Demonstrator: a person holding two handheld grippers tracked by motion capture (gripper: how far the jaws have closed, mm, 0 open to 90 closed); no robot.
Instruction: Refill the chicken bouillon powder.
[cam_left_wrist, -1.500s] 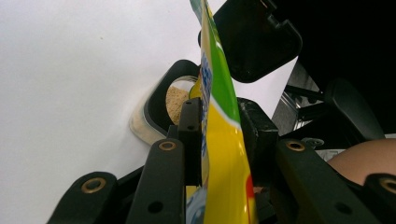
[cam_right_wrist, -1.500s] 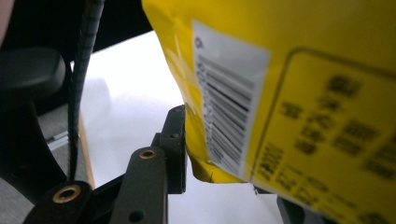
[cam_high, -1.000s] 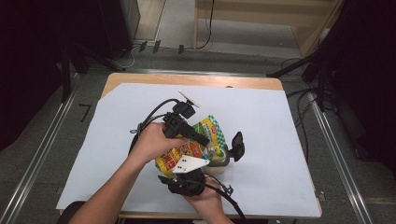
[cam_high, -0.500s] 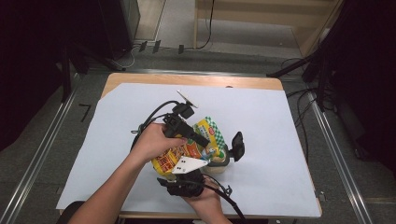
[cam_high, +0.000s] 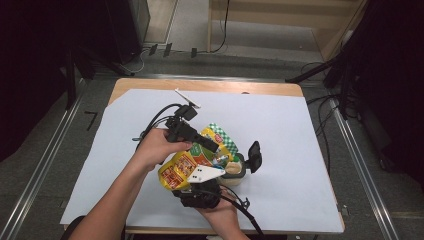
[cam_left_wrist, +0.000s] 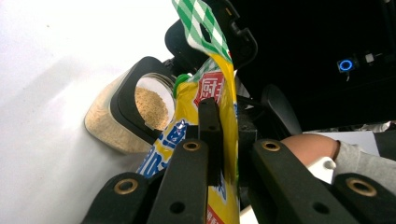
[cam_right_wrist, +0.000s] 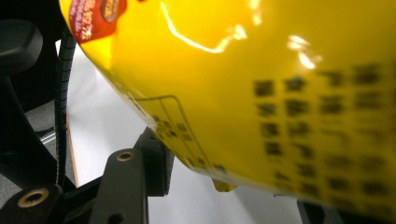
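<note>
Yellow pouch (cam_left_wrist: 219, 116) hangs tilted over the open jar (cam_left_wrist: 140, 112) on the table; the left gripper (cam_left_wrist: 219, 140) has just clamped its upper part, while the right gripper (cam_right_wrist: 224, 186), jaws just widening, stands loose around its base. Pouring seems in hand; next, tip the mouth over the jar.

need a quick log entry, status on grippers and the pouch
Left gripper shut on yellow pouch, jaws just closing. Right gripper opening, pouch between its jaws. Open jar of powder beside pouch.

Black tongs (cam_left_wrist: 223, 140) w/ brass screws
</note>
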